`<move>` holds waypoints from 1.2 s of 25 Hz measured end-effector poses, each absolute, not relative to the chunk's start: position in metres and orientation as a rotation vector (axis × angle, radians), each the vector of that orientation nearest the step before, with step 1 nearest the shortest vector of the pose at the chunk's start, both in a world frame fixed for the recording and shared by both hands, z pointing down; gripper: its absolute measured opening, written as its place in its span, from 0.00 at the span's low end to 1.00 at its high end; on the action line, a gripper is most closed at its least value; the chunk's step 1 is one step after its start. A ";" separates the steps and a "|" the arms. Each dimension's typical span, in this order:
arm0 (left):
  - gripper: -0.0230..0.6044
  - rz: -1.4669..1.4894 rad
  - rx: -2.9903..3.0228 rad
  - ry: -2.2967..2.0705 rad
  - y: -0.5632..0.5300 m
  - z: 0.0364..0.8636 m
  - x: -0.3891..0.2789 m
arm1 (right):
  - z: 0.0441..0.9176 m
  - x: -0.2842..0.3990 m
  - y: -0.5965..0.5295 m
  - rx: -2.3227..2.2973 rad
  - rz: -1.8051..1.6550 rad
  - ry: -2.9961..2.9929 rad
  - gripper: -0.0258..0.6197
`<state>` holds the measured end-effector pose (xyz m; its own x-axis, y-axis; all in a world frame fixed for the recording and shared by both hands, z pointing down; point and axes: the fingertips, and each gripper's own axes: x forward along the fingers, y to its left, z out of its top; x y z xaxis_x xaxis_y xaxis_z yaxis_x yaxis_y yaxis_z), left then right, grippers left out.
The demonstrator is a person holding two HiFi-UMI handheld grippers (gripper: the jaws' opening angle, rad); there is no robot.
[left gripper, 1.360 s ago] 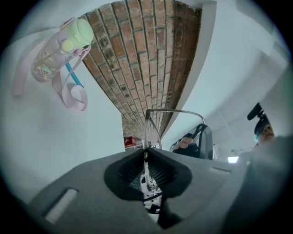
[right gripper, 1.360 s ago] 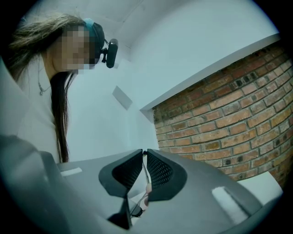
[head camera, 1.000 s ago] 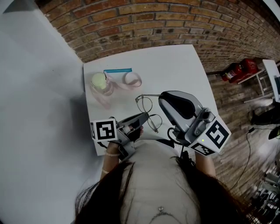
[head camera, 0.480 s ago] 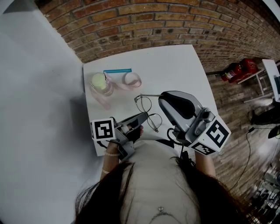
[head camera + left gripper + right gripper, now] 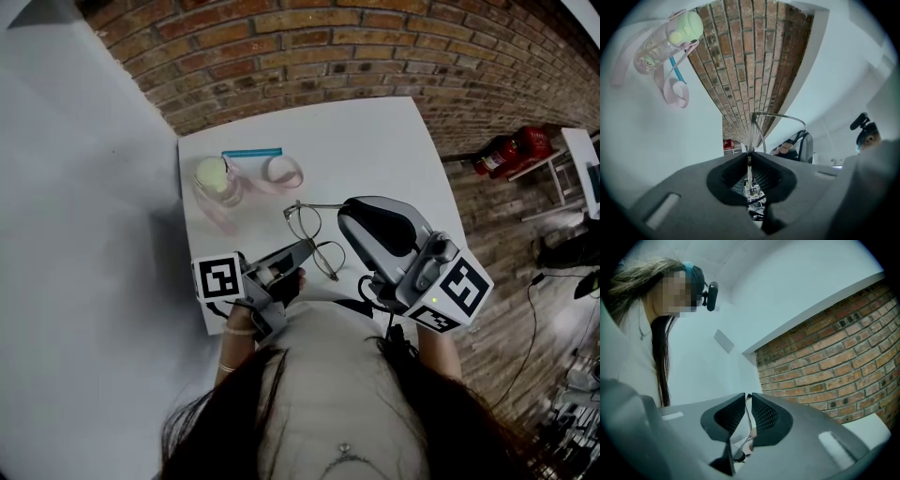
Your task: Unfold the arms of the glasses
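Observation:
Thin metal-framed glasses [image 5: 306,225] with round lenses hang over the white table [image 5: 375,141], held between both grippers. My left gripper [image 5: 302,251] comes from the lower left and is shut on the frame; in the left gripper view the wire rim [image 5: 751,136] runs up from between the closed jaws of that gripper [image 5: 749,157]. My right gripper [image 5: 345,214] sits at the right, shut on one thin arm of the glasses; the right gripper view shows that wire [image 5: 748,414] pinched in the narrow slit at the tips of the gripper [image 5: 748,397].
A small bottle with a green lid and pink strap [image 5: 217,178] lies at the table's back left, beside a blue stick [image 5: 251,151]. A brick wall [image 5: 375,47] runs behind the table. Red extinguishers [image 5: 511,150] stand on the floor at the right.
The glasses have shifted slightly left and toward the wall, and the left gripper has edged with them. Both grippers keep their hold.

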<state>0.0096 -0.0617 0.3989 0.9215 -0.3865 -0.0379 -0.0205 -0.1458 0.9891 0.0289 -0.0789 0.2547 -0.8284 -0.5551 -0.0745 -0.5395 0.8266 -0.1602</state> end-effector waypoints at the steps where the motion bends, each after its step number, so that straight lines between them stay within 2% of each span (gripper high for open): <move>1: 0.07 -0.329 1.697 -0.312 -0.062 0.399 0.009 | 0.255 0.029 -0.079 -0.869 -0.201 2.889 0.12; 30: 0.07 -0.361 1.705 -0.392 -0.069 0.394 0.000 | 0.286 0.009 -0.076 -0.861 -0.249 3.012 0.09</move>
<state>-0.0003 -0.0693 0.3944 0.8919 -0.4518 -0.0199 -0.0569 -0.1558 0.9862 0.0087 -0.0756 0.2863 -0.8498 -0.5252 0.0449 -0.5255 0.8372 -0.1515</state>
